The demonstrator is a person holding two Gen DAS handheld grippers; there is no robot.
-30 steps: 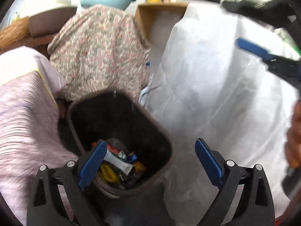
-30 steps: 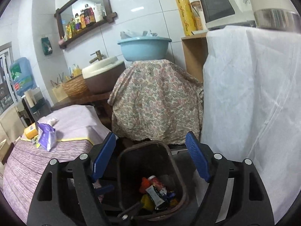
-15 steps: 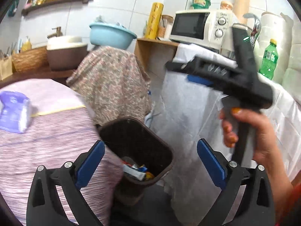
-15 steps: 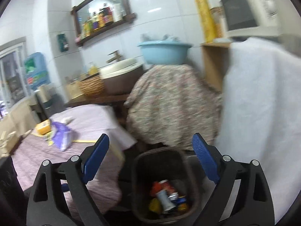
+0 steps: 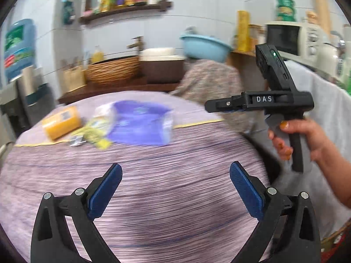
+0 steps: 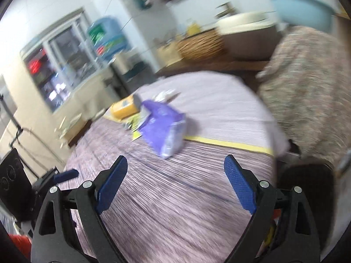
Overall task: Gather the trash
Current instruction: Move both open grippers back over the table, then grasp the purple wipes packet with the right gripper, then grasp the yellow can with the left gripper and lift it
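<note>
A purple plastic packet (image 5: 140, 124) lies on the lilac-covered table (image 5: 166, 188), with a yellow box (image 5: 60, 124) and small yellow-green wrappers (image 5: 94, 134) beside it. They also show in the right wrist view: packet (image 6: 163, 127), box (image 6: 124, 109). My left gripper (image 5: 175, 186) is open and empty above the table's near part. My right gripper (image 6: 175, 180) is open and empty, nearer the packet; its body shows in the left wrist view (image 5: 272, 100). The dark trash bin (image 6: 307, 188) stands low at the table's right edge.
A floral-draped stand (image 5: 210, 83) with a blue basin (image 5: 205, 48) is behind the table. A wicker basket (image 5: 111, 70) and sink (image 5: 162, 63) sit on a wooden counter. A white-draped counter (image 5: 329, 114) with a microwave (image 5: 291, 37) is at right.
Both grippers have lifted away from the trash bin and swung left, over the lilac table toward the packet and box. Both stay open and empty.
</note>
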